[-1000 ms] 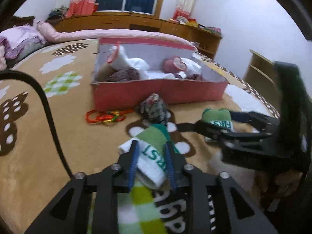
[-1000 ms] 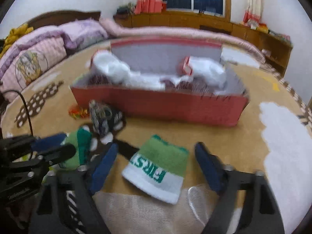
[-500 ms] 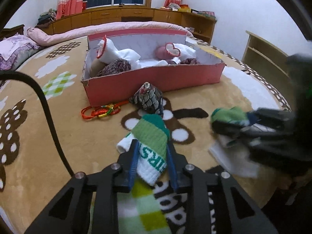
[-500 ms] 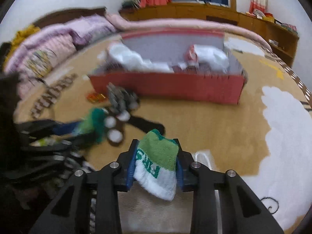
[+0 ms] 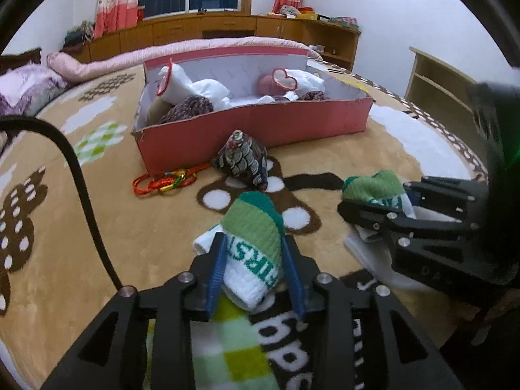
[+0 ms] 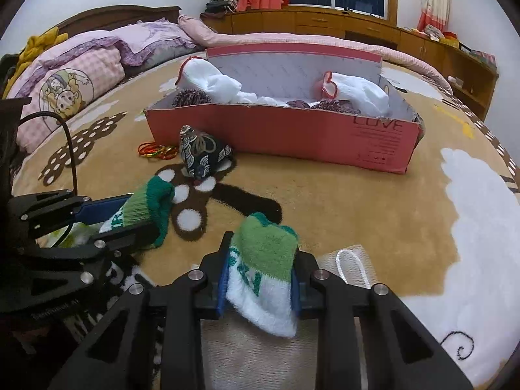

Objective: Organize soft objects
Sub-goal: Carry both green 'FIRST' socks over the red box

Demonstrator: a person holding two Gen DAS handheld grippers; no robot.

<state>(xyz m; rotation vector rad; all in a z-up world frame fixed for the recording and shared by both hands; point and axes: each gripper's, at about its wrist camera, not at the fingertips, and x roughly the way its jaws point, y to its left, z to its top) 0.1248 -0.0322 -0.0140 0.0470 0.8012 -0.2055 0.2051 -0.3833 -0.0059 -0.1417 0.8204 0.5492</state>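
My left gripper [image 5: 255, 243] is shut on a green and white sock [image 5: 255, 237] and holds it above the bed blanket. My right gripper [image 6: 261, 248] is shut on the matching green and white sock [image 6: 263, 260], also lifted. Each gripper shows in the other's view: the right one [image 5: 377, 204] at the right, the left one [image 6: 143, 214] at the left. A pink cardboard box [image 5: 253, 130] [image 6: 292, 136] lies ahead and holds white socks [image 6: 211, 79] and dark knitted pieces [image 5: 191, 109].
A dark patterned pouch [image 5: 242, 159] [image 6: 201, 152] and red-orange-green cords [image 5: 162, 182] lie in front of the box. A white mesh piece [image 6: 351, 263] lies under my right gripper. A black cable [image 5: 81, 178] runs at the left. Pillows [image 6: 78, 74] and wooden cabinets [image 5: 227, 29] stand beyond.
My right gripper has closed on the second sock and lifted it off the blanket. Both grippers have risen with their socks and the box looks nearer.
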